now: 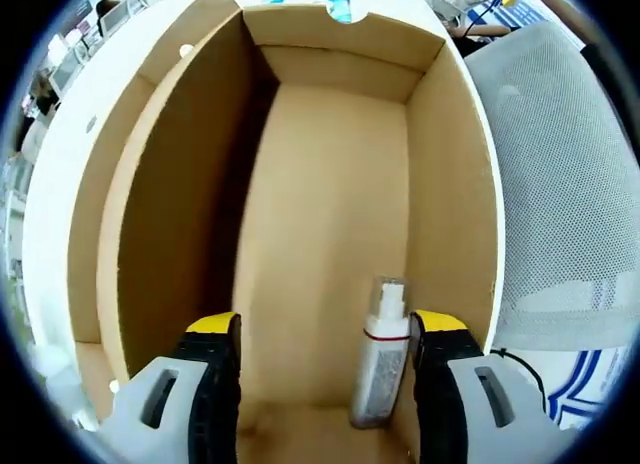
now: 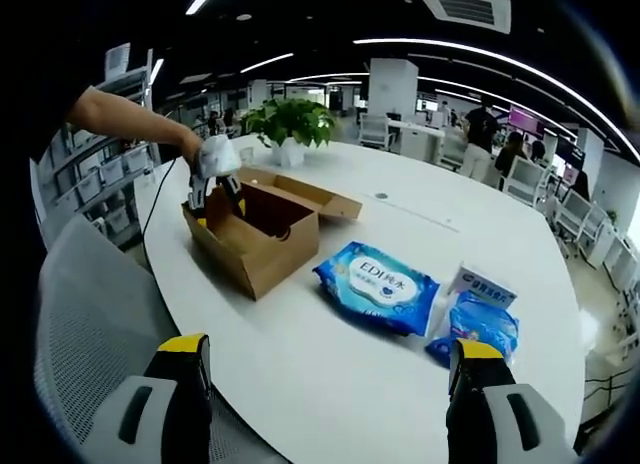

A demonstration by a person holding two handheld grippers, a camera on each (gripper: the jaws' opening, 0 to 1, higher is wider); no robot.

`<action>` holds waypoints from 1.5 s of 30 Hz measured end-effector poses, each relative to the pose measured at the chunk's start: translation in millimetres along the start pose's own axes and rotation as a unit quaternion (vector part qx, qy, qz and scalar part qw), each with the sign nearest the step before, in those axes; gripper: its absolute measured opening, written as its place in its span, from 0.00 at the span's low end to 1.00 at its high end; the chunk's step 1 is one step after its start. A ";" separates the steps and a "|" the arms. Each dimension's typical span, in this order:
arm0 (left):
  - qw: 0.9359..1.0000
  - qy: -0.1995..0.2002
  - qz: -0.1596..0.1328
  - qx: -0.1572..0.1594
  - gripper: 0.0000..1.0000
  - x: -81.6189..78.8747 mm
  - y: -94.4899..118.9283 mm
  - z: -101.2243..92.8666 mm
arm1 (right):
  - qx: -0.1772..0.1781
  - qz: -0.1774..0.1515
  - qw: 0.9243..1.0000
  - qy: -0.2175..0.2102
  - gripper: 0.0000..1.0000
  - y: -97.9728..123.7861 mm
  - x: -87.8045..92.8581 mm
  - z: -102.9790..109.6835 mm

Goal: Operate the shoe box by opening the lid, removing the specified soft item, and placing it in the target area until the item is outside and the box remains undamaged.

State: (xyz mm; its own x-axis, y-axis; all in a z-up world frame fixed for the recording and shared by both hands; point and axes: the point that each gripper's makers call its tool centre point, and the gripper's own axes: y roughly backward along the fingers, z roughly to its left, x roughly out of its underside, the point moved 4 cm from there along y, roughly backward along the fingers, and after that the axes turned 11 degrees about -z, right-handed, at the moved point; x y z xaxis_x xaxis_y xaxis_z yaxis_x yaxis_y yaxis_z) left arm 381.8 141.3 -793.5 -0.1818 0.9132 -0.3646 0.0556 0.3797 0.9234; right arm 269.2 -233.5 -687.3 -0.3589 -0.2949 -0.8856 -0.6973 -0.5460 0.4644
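- Left gripper view: the left hand-held gripper [image 1: 325, 359], grey with black jaws tipped in yellow, reaches down into an open brown cardboard shoe box [image 1: 330, 184]. Its jaws stand wide apart and grip nothing.
- Just inside the jaw on the right of that view lies a small clear plastic spray bottle [image 1: 382, 356] with a red band below its cap, on the box floor close against the box wall. I cannot tell whether the jaw touches it.
- Beyond the jaws, the bare cardboard floor runs to the far wall of the box; past that wall a bit of blue packet shows.
- Right gripper view: the right hand-held gripper [image 2: 330, 379] hovers above the round white counter [image 2: 330, 384], jaws spread wide and holding nothing.
- Ahead, between its jaws, lies a flat blue soft pack of wipes [image 2: 375, 287]. To the right, near the right-hand jaw, are a smaller blue soft packet [image 2: 478, 326] and a small white carton [image 2: 480, 283] just behind it.
- Farther ahead and left stands the shoe box [image 2: 262, 229], lid flap open, with the left hand-held gripper [image 2: 215, 199] dipped inside, held by a person's hand.
- Beyond the box sits a green potted plant [image 2: 290, 124].
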 end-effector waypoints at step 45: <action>0.999 0.035 0.004 -0.032 0.58 32.8 7.7 3.2 | -0.011 -0.003 1.000 0.000 0.98 -9.2 1.2 3.8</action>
State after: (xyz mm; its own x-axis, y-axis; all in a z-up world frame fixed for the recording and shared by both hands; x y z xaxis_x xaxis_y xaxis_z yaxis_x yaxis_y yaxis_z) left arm 379.4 174.6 -798.7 -0.2502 0.9029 -0.3495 -0.0043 0.3599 0.9330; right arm 272.8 -225.8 -692.7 -0.3540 -0.2921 -0.8885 -0.6857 -0.5649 0.4589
